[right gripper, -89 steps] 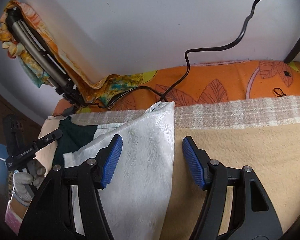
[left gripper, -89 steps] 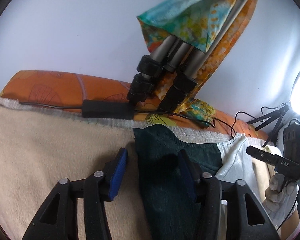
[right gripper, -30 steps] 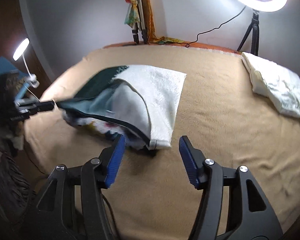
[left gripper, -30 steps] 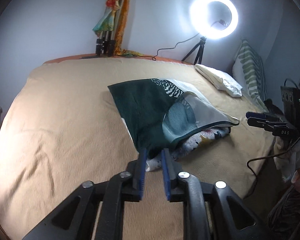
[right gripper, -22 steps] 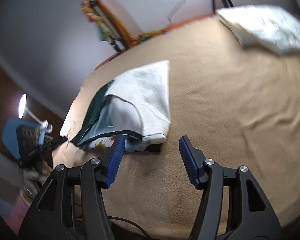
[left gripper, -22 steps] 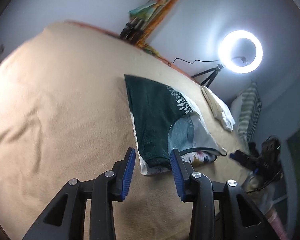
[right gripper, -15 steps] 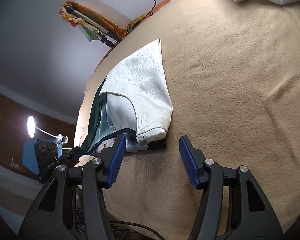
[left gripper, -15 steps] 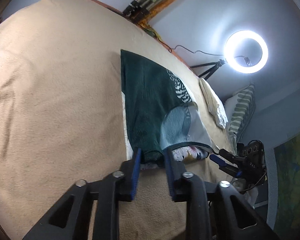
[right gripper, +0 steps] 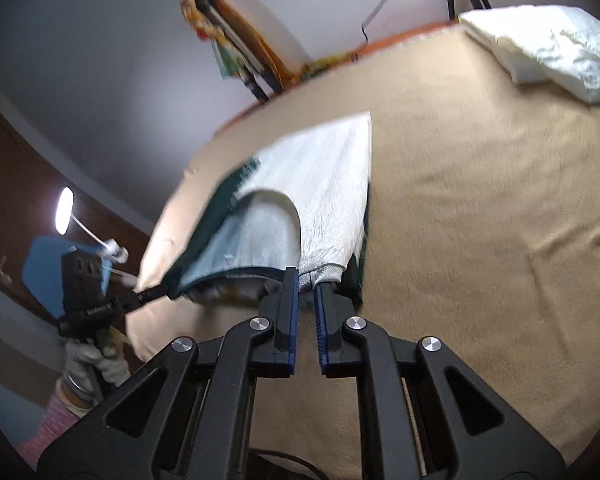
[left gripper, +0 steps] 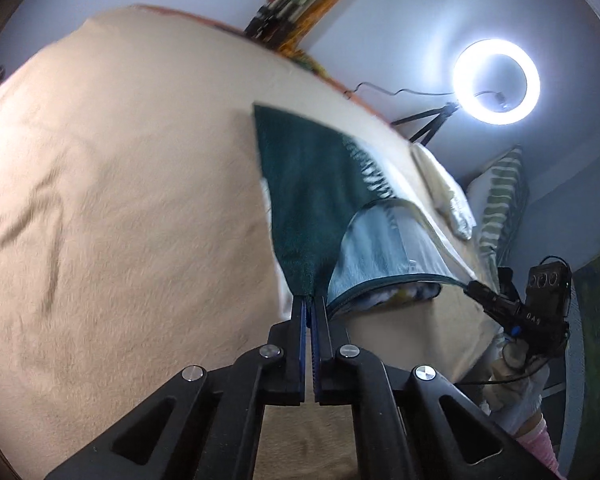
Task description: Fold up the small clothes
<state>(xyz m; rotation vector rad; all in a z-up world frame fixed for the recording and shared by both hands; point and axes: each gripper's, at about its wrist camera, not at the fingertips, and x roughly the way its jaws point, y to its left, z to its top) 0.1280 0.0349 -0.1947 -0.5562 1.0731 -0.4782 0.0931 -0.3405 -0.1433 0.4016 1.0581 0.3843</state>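
Now, my left tongs (left gripper: 310, 308) clamped on garment (left gripper: 320, 200) near dark-green corner, right tongs (right gripper: 306, 286) pinching white corner. Near edge lifted off bed (left gripper: 120, 200), rest lying flat beyond. Fold barely begun, I reckon; carry-over and smoothing left.

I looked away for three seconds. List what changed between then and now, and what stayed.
Both grippers drew back from the far edge of the bed to its near edge. The left gripper, open before, has shut on the garment's dark green near corner; the right gripper has closed on its white near corner. The garment stayed spread on the beige blanket, and the ring light is lit.
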